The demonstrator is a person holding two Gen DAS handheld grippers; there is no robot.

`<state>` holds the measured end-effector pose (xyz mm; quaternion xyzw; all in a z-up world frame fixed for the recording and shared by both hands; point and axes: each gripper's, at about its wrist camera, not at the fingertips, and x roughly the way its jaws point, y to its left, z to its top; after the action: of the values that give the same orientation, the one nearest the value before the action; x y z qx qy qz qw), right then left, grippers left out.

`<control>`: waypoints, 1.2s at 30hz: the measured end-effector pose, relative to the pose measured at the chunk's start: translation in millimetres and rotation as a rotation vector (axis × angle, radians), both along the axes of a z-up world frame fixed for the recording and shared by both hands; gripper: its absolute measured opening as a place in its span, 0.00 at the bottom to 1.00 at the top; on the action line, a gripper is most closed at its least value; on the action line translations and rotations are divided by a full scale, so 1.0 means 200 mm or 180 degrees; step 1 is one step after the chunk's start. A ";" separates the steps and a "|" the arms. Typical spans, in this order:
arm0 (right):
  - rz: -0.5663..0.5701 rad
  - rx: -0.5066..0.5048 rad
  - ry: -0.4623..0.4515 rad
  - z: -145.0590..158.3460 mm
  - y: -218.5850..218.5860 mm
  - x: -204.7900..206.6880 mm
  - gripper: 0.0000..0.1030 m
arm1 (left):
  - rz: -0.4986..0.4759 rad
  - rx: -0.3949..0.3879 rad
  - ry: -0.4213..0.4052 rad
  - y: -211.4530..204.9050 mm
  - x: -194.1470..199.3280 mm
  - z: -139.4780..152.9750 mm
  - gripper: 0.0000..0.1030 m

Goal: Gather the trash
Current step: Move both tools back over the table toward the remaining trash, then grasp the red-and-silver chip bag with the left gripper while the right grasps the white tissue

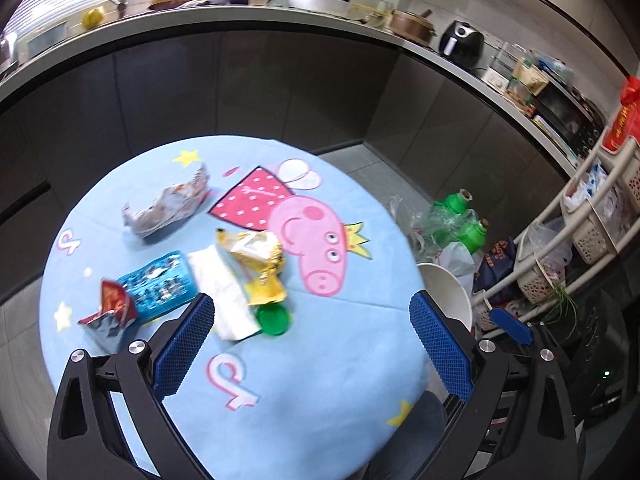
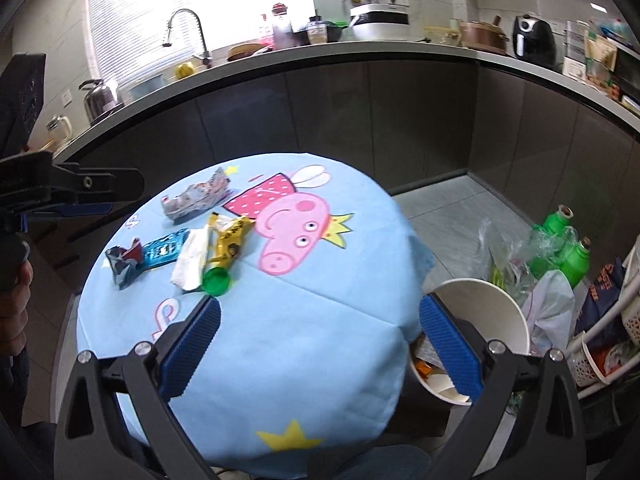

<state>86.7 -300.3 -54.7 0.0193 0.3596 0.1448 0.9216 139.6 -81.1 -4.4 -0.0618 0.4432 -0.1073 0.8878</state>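
Note:
Trash lies on a round table with a blue cartoon-pig cloth (image 1: 280, 380) (image 2: 312, 320): a silver crumpled wrapper (image 1: 168, 208) (image 2: 196, 198), a yellow packet (image 1: 260, 264) (image 2: 230, 240), a white tissue (image 1: 228, 292) (image 2: 190, 260), a blue packet (image 1: 160, 284) (image 2: 164, 250), a red-silver wrapper (image 1: 108, 316) (image 2: 124, 262) and a green lid (image 1: 274, 318) (image 2: 216, 280). My left gripper (image 1: 312, 344) is open and empty above the table's near side. My right gripper (image 2: 320, 348) is open and empty. A white bin (image 2: 480, 312) (image 1: 448, 292) with some trash stands beside the table on the right.
Green bottles in plastic bags (image 2: 560, 248) (image 1: 460, 216) and a white basket rack (image 1: 580, 232) stand on the floor to the right. A dark kitchen counter (image 2: 360, 80) with appliances runs behind the table. The left gripper shows at the left edge of the right wrist view (image 2: 60, 196).

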 end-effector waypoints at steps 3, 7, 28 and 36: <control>0.0142 -0.0031 0.0012 0.00 0.10 0.00 0.97 | 0.0134 0.0006 0.0059 0.12 -0.02 -0.04 0.92; 0.0264 -0.0114 -0.0011 0.01 0.23 0.00 0.97 | 0.0301 0.0021 0.0115 0.32 -0.08 -0.10 0.92; 0.0933 0.0062 0.0596 -0.15 0.91 0.19 0.87 | 0.0886 -0.0307 0.0360 1.01 -0.25 -0.37 0.91; 0.1036 -0.0173 0.0673 -0.24 1.05 0.27 0.60 | 0.0752 -0.0317 0.0338 1.03 -0.13 -0.43 0.91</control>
<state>140.1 -90.0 -102.6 -0.0489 0.4565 0.2793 0.8433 114.6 125.7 -90.0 -0.1632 0.4734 -0.0205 0.8654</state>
